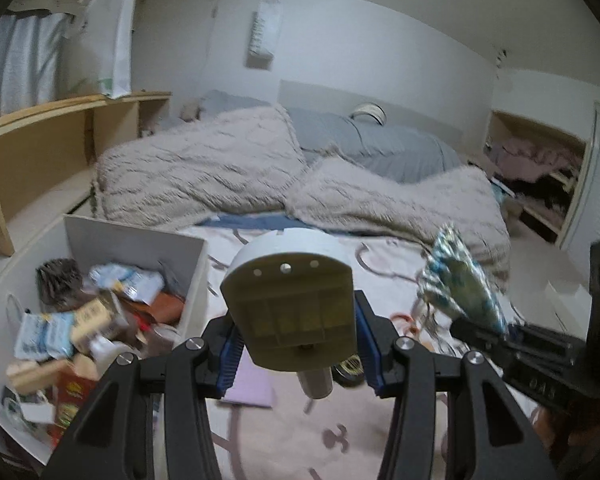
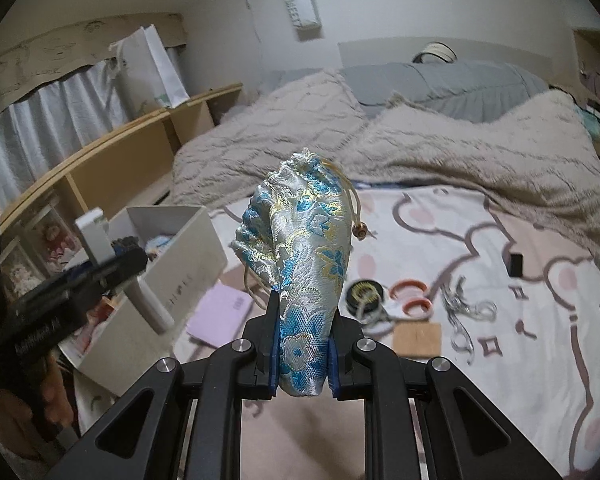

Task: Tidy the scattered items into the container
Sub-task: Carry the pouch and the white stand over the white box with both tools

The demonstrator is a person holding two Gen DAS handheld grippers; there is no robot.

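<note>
gripping a white device [image 1: 296, 300], left jaws hover beside the box rim [image 1: 196, 276]; right jaws pinch a pouch [image 2: 304, 292].

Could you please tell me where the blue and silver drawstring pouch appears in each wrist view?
Left wrist: the pouch is at right, clamped in the right gripper.
Right wrist: the pouch is at centre, standing between the fingers.
Shared landmark: the white box.
</note>
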